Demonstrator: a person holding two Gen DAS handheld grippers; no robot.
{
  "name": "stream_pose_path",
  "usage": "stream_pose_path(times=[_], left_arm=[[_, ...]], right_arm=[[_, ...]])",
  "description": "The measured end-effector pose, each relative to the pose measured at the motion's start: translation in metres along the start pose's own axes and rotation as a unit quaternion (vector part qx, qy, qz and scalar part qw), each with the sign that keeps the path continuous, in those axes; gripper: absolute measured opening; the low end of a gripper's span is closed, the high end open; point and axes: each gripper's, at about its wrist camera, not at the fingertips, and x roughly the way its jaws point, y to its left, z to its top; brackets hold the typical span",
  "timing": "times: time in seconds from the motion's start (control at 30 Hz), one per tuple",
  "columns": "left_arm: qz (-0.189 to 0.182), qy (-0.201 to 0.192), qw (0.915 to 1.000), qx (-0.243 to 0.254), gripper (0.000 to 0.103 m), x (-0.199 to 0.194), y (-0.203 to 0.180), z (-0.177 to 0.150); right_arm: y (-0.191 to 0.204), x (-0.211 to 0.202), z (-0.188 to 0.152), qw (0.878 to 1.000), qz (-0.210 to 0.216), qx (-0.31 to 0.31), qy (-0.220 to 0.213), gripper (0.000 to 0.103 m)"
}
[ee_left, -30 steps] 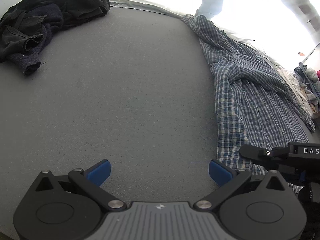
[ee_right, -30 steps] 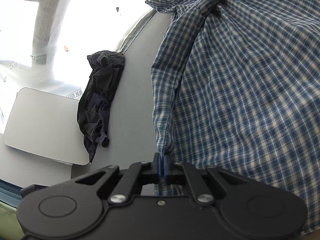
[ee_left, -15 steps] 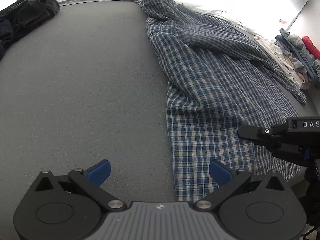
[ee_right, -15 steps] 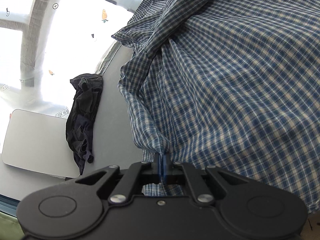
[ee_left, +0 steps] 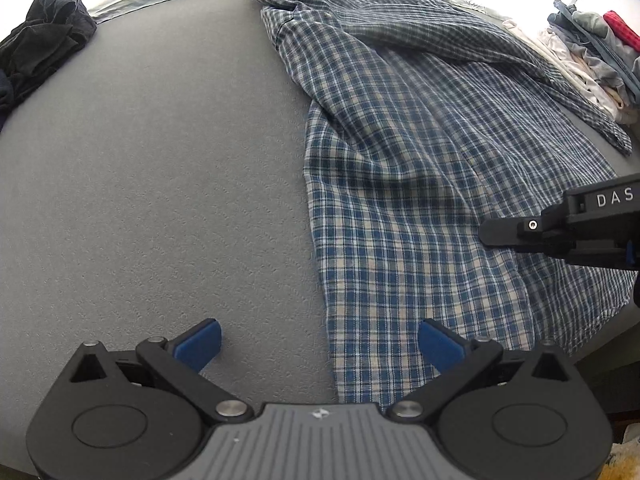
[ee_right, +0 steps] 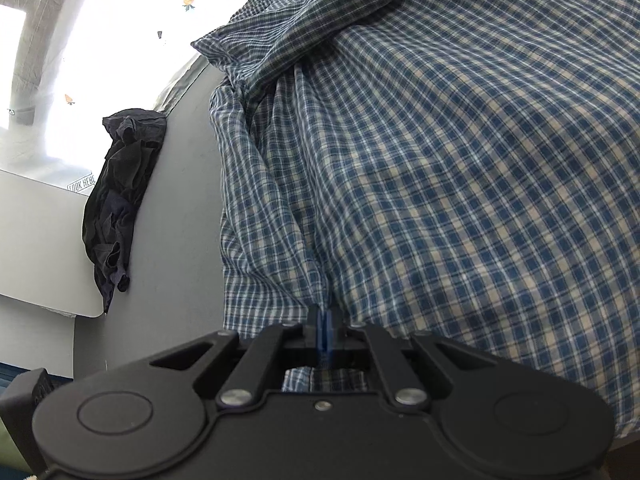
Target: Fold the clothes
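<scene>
Pinching the plaid shirt (ee_right: 440, 184), right tongs (ee_right: 325, 330) hide its hem; left tongs (ee_left: 318, 344) gape empty.

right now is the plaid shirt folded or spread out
Spread out, not folded: the plaid shirt lies open and rumpled across the grey surface, one sleeve trailing, its hem pinched in the right gripper.

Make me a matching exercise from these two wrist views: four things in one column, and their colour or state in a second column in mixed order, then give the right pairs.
Things:
1. plaid shirt
2. dark clothes heap
3. left gripper
4. right gripper

States:
A. open, nothing between its blue pads
B. black and crumpled at the far edge of the grey surface
C. shut on the shirt's hem
D. blue and white checks, spread out

Pairs: 1-D, 2-B, 3-A, 4-C
</scene>
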Motion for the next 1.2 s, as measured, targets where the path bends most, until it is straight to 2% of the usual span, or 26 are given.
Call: stream_pose_path(times=[0.13, 0.3, 0.4, 0.5, 0.53, 0.6, 0.63, 0.7, 0.77, 0.87, 1.07, 1.2], left_arm=[[0.001, 0.003, 1.0, -0.003, 0.103, 0.001, 0.002, 0.001], [-0.008, 0.004, 0.9997, -0.021, 0.103, 0.001, 0.008, 0.005], [-0.01, 0.006, 0.9996, -0.026, 0.103, 0.001, 0.011, 0.006], [-0.012, 0.007, 0.9995, -0.03, 0.103, 0.0, 0.014, 0.008], [-0.015, 0.007, 0.9992, -0.036, 0.103, 0.001, 0.017, 0.009], [-0.022, 0.002, 0.9983, -0.055, 0.103, 0.0, 0.026, 0.015], [-0.025, -0.002, 0.9974, -0.068, 0.103, 0.0, 0.03, 0.018], [-0.029, -0.009, 0.9949, -0.097, 0.103, -0.001, 0.04, 0.025], [-0.031, -0.018, 0.9914, -0.126, 0.103, 0.0, 0.049, 0.033], [-0.03, -0.032, 0.9864, -0.158, 0.103, -0.001, 0.059, 0.045], [-0.018, -0.07, 0.9762, -0.205, 0.103, -0.003, 0.083, 0.082], [-0.013, -0.092, 0.9708, -0.221, 0.103, 0.0, 0.098, 0.12]], right_arm=[[0.001, 0.001, 0.003, 1.0, -0.004, 0.001, 0.006, 0.003], [0.012, -0.022, 0.01, 0.998, 0.054, -0.011, -0.03, 0.003], [0.017, -0.02, 0.014, 0.999, 0.015, -0.043, -0.024, 0.003], [0.011, -0.006, 0.011, 0.998, -0.028, -0.056, 0.006, 0.004], [0.009, -0.003, 0.008, 0.998, -0.039, -0.056, 0.013, 0.005], [0.008, -0.005, 0.01, 0.998, -0.032, -0.046, 0.015, 0.011], [0.009, -0.007, 0.012, 0.998, -0.033, -0.045, 0.01, 0.017], [0.008, -0.014, 0.018, 0.999, -0.028, -0.038, -0.008, 0.023], [0.004, -0.022, 0.027, 0.999, -0.018, -0.02, -0.029, 0.033], [-0.006, -0.034, 0.043, 0.998, -0.019, 0.007, -0.061, 0.04], [-0.033, -0.056, 0.083, 0.99, -0.046, 0.055, -0.124, 0.043], [-0.057, -0.066, 0.123, 0.979, -0.074, 0.081, -0.171, 0.044]])
